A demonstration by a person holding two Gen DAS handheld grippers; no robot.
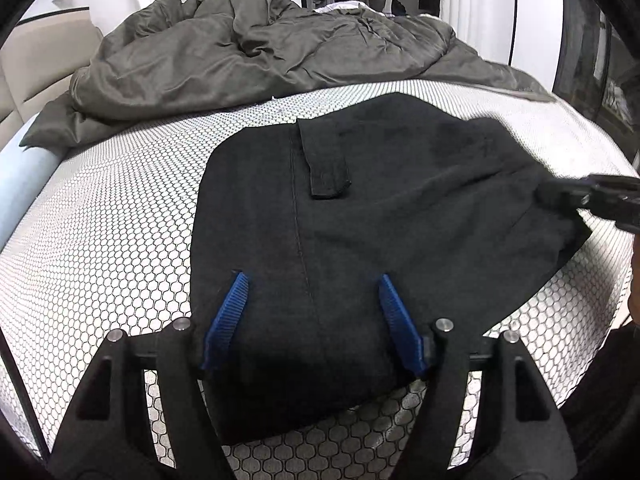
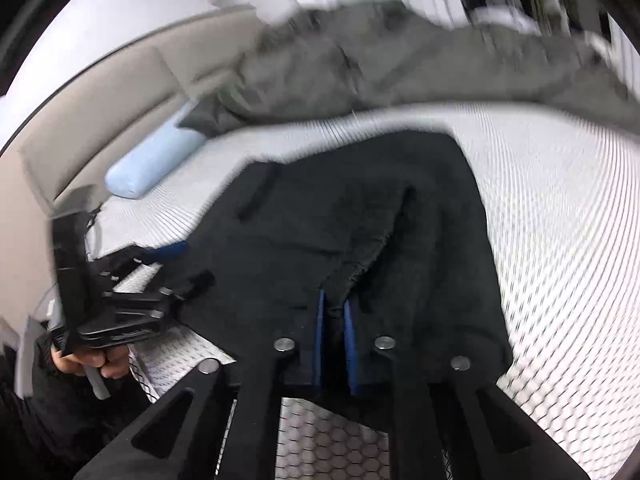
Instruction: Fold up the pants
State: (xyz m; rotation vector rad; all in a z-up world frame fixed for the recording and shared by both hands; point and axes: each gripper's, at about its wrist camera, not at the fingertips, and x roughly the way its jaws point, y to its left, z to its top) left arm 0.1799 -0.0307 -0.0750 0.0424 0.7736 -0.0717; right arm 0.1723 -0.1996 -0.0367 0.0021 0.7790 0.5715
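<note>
Left tongs (image 1: 312, 280) spread over the folded black pants (image 1: 360, 208), pinning nothing; right tongs (image 2: 335, 300) pinch a fabric edge to carry the fold across the bed (image 1: 120, 208).

Left claw (image 1: 312, 284) spread open over black pants (image 1: 360, 208) on bed (image 1: 120, 220)

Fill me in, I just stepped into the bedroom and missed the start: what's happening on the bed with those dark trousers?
A person is folding black pants on a bed with a honeycomb-patterned cover, holding a claw in each hand. The left claw hangs open over the near end of the pants, its blue pads clear of the cloth. The right claw is shut on a pinch of fabric at the pants' right side. A crumpled grey duvet lies behind.
</note>
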